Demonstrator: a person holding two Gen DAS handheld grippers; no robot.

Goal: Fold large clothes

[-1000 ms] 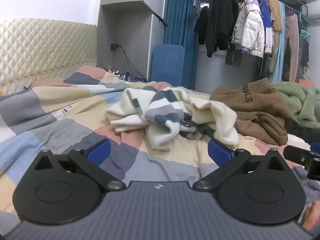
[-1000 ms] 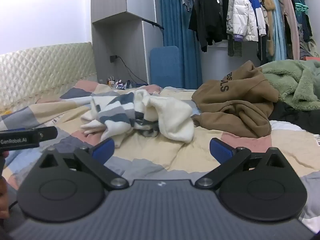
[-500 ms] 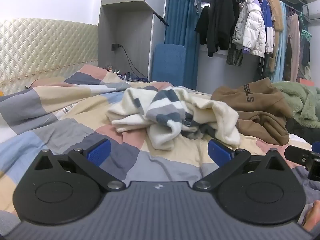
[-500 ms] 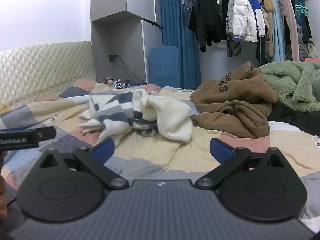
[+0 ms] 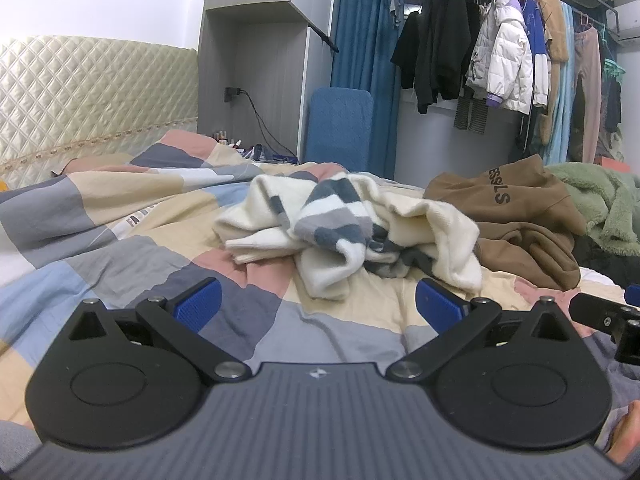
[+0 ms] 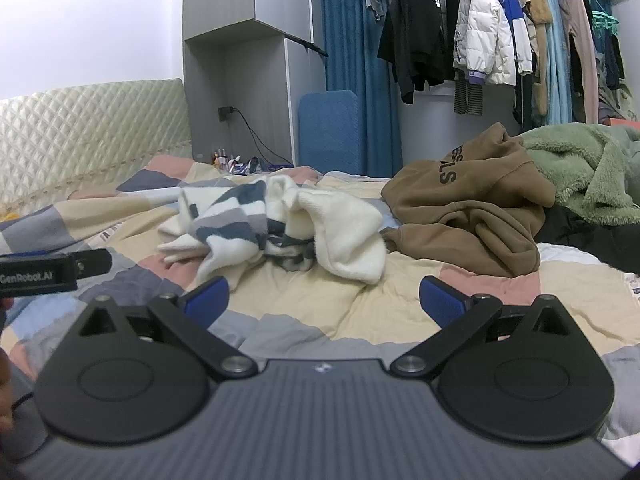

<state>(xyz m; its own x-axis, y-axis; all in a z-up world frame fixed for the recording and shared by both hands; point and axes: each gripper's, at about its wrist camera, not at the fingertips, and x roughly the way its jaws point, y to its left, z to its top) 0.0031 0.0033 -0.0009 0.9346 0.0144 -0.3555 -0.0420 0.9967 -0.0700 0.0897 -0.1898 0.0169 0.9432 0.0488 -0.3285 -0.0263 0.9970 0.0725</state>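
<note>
**Crumpled sweater waits on the bed, both claws empty**

The patchwork quilt (image 5: 120, 248) covers the whole bed and carries everything else; it lies rumpled, so anything dragged across it may catch. At the far right sits a green fleece (image 6: 592, 168), and against it a brown hoodie (image 6: 472, 208) in a loose heap; both lie apart from the grippers. The cream-and-grey striped sweater (image 5: 344, 220) is bunched mid-bed, just beside the hoodie and nearest to both tools; it looks to be the first garment in hand.

The knit appears thick, soft and light; it should sag and stretch when lifted, not hold a shape, and its fuzzy surface should grip well between the pads. A hem edge or the sleeve end drooping at the front seems the sensible place to pinch; the tangled middle would only lift as a lump.

The left gripper (image 5: 318, 306) hovers short of the sweater, jaws spread wide, holding nothing; the right gripper (image 6: 324, 300) is likewise wide apart and empty.
</note>
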